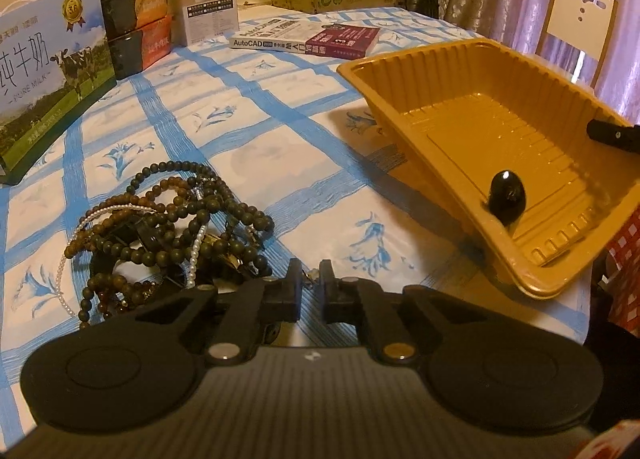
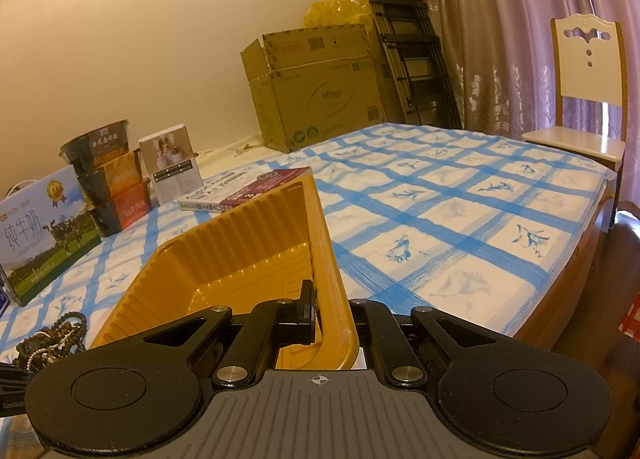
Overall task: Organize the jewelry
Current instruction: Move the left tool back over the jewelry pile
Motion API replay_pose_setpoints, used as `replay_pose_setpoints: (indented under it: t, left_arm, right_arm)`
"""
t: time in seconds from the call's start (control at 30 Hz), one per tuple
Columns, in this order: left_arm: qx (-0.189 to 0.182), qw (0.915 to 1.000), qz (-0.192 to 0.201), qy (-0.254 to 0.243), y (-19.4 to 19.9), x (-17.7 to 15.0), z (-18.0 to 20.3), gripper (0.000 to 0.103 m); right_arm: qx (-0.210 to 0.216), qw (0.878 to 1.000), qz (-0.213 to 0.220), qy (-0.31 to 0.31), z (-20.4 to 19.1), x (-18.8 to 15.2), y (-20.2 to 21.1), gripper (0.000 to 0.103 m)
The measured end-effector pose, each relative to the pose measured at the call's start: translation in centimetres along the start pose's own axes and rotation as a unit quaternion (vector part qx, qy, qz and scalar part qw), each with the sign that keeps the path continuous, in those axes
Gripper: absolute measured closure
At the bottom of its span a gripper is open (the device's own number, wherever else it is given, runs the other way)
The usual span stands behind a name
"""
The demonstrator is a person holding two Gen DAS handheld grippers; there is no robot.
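A tangle of dark bead strands and a pearl string [image 1: 160,227] lies on the blue-checked tablecloth [image 1: 280,131], just left of my left gripper [image 1: 311,273]. The jaws are nearly together, and a small pale metal jewelry piece shows in the slit between the tips. To the right, a yellow plastic tray [image 1: 480,127] is tilted up, with a black oval stone [image 1: 506,195] lying in its low corner. My right gripper [image 2: 332,299] is shut on the tray's rim [image 2: 328,259], one finger inside and one hidden outside. That finger [image 1: 612,135] shows in the left wrist view. The bead pile [image 2: 52,335] sits at the lower left.
A milk carton [image 1: 48,91], stacked noodle bowls [image 1: 132,11], a white box [image 1: 208,3] and books [image 1: 304,39] line the far side. Beyond are a cardboard box [image 2: 320,99], a folding ladder [image 2: 400,39], a chair [image 2: 584,99] and curtains. The table's edge [image 2: 580,259] runs on the right.
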State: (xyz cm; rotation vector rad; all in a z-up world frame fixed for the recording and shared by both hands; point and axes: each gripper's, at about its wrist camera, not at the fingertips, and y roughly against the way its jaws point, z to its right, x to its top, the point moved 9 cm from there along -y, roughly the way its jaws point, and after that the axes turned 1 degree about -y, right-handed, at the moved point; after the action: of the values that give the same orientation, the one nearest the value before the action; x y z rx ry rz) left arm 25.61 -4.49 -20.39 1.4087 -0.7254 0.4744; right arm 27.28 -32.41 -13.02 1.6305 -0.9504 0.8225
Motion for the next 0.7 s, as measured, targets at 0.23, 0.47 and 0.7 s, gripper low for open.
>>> replay_pose_setpoints:
  t: [0.23,0.47,0.7]
  left_arm:
    - [-0.007,0.999,0.036,0.023,3.3,2.6,0.0,0.096]
    - [-0.068,0.994,0.082,0.022,6.6,6.5,3.7,0.096]
    - [-0.144,0.9877,0.06,-0.001,5.4,6.9,10.3,0.096]
  right_arm:
    - [0.0,1.0,0.0,0.0,0.0,0.0,0.0,0.098]
    - [0.0,1.0,0.0,0.001,-0.2,0.0,0.0,0.098]
    - [0.0,1.0,-0.001,0.005,-0.5,0.0,-0.1,0.098]
